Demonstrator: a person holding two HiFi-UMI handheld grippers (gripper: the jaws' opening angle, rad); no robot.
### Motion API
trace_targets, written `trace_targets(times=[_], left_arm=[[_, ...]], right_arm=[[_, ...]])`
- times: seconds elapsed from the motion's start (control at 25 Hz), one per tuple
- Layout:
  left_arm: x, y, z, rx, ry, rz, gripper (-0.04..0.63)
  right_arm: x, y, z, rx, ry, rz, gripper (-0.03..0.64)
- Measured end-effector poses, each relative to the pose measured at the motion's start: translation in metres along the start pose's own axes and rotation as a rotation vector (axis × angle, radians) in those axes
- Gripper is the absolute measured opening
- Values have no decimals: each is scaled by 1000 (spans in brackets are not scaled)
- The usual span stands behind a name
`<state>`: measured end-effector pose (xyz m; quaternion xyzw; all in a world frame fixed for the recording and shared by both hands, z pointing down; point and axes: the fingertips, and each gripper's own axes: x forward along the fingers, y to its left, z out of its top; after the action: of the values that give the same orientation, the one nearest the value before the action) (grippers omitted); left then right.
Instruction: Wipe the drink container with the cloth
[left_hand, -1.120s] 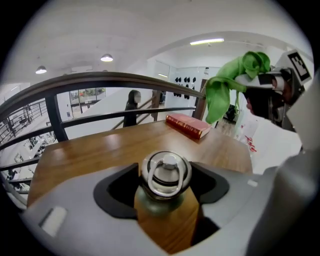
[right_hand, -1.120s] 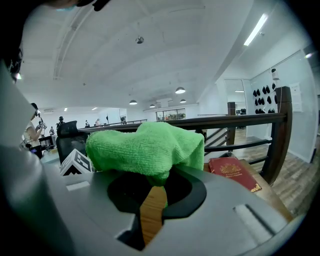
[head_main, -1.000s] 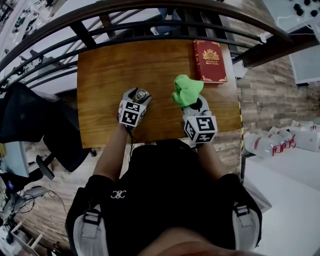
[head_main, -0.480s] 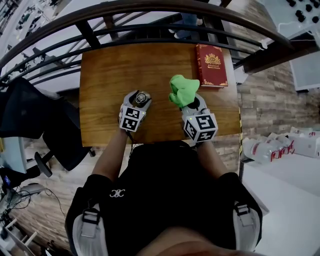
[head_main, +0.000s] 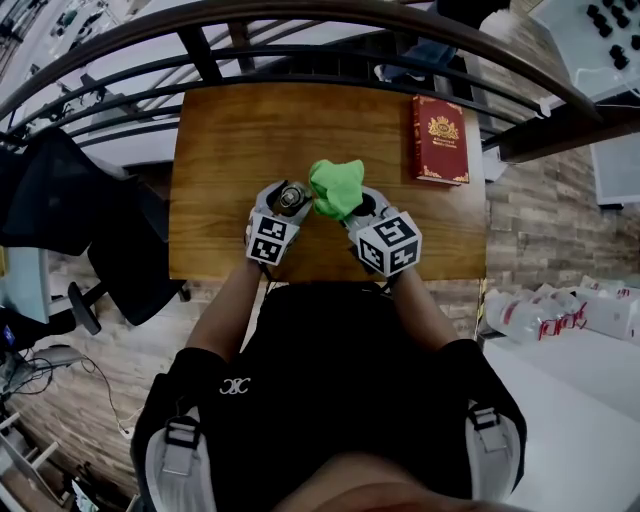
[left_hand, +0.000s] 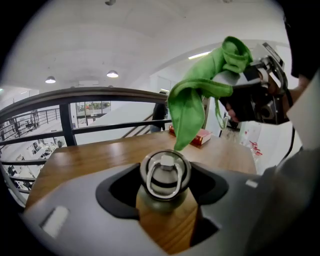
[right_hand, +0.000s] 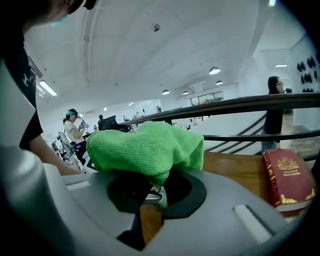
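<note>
The drink container (head_main: 290, 198) is a small bottle with a metal ring cap (left_hand: 165, 172). It stands upright on the wooden table (head_main: 230, 140), between the jaws of my left gripper (head_main: 283, 207), which is shut on its body. My right gripper (head_main: 352, 206) is shut on a bunched green cloth (head_main: 336, 186), held just right of the bottle. In the left gripper view the cloth (left_hand: 197, 97) hangs from the right gripper (left_hand: 252, 95), and its lower tip is close above the cap; I cannot tell whether they touch. The cloth (right_hand: 145, 147) fills the right gripper view.
A red book (head_main: 440, 140) lies at the table's far right and also shows as the book (right_hand: 287, 177) in the right gripper view. A dark metal railing (head_main: 330, 60) runs along the table's far edge. A black chair (head_main: 110, 240) stands to the left.
My right gripper has swung left with the green cloth, from near the book to right beside the bottle. The left gripper has stayed on the bottle.
</note>
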<state>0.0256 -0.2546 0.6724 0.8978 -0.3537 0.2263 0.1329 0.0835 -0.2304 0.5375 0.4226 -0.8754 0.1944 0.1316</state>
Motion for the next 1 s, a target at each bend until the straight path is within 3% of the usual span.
trace_targets(times=[0.16, 0.44, 0.56, 0.72, 1.0], left_arm=[[-3, 0, -1, 7, -20, 10, 333], [-8, 2, -3, -11, -47, 30, 333], [-8, -1, -4, 16, -58, 34, 333], [-9, -6, -5, 48, -76, 44, 333], [-17, 0, -8, 7, -115, 50, 333]], right_arm=[[22, 13, -18, -5, 73, 59, 46], [49, 20, -50, -8, 191, 98, 46], [56, 23, -60, -17, 232, 109, 46], [65, 24, -73, -25, 274, 113, 46], [78, 25, -77, -30, 303, 108, 46]])
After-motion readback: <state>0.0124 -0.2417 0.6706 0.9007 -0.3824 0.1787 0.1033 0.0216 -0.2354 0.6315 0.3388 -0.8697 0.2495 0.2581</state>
